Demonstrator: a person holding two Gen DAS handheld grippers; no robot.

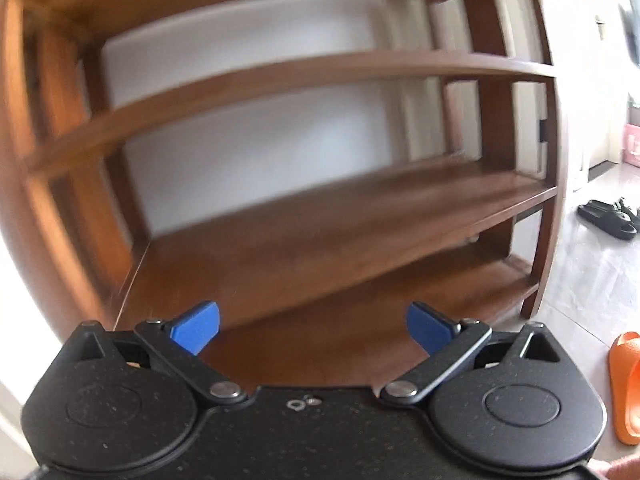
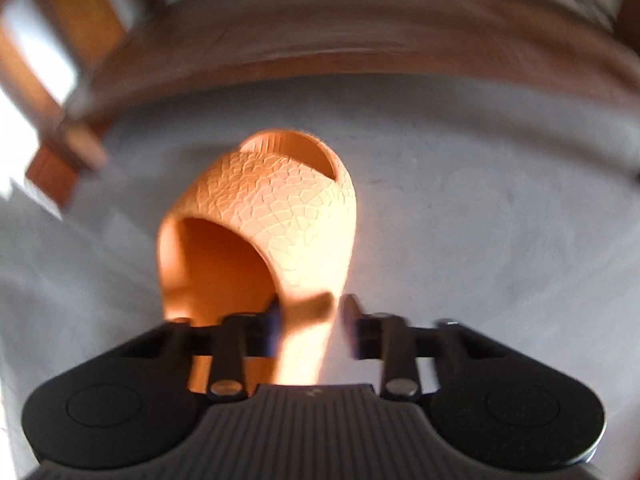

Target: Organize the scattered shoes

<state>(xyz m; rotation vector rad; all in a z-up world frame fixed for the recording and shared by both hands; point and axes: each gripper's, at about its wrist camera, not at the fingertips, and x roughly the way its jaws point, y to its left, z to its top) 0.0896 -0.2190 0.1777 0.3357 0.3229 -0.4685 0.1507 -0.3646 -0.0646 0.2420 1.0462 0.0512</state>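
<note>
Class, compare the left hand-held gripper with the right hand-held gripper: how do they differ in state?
The left hand-held gripper is open and empty; the right hand-held gripper is shut on an orange slipper. The left faces a wooden shoe rack; the right faces floor. Both are black.

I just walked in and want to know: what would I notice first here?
The bright orange rubber slipper with a cracked pattern, on the grey floor, its edge pinched in the right hand-held gripper. Next, the big brown wooden shoe rack, shelves bare, before the open left hand-held gripper.
</note>
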